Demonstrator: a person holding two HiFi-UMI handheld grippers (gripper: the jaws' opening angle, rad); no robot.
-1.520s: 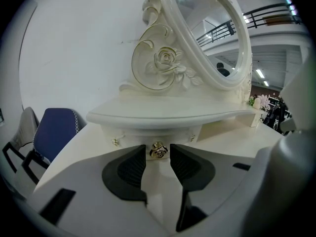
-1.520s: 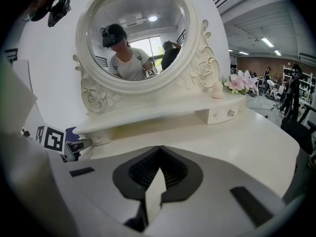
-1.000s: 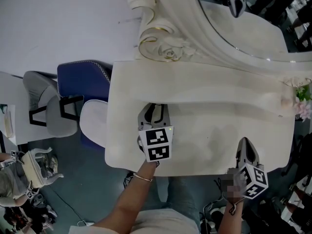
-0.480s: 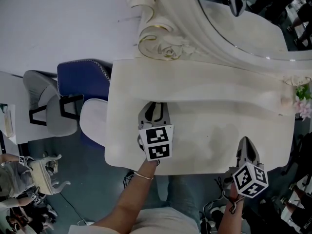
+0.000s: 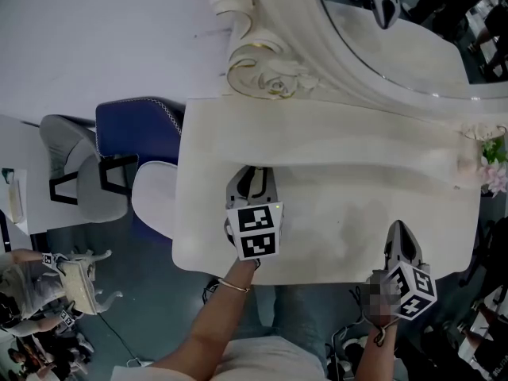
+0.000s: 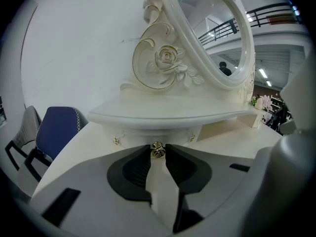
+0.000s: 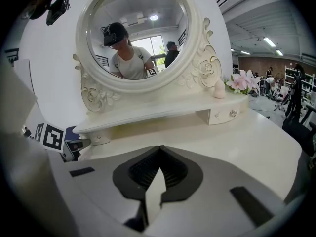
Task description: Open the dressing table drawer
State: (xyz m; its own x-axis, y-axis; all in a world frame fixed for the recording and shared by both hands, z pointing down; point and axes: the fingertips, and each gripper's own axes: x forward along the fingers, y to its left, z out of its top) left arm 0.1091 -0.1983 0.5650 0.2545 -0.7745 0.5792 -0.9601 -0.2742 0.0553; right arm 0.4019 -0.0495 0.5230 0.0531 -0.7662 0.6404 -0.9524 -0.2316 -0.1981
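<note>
The left gripper's (image 6: 158,152) fingers (image 6: 137,168), just closed, pinch the knob (image 6: 157,149) of the drawer (image 6: 154,134) under the shelf (image 6: 163,113) at the worktop's (image 6: 74,147) back-left edge — a tip-only hold that may slip when pulled — while the right gripper's (image 7: 159,151) fingers stay pressed together.

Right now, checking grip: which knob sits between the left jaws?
The middle knob, pinched by the left gripper's just-closed jaws; the side knobs are free.
</note>
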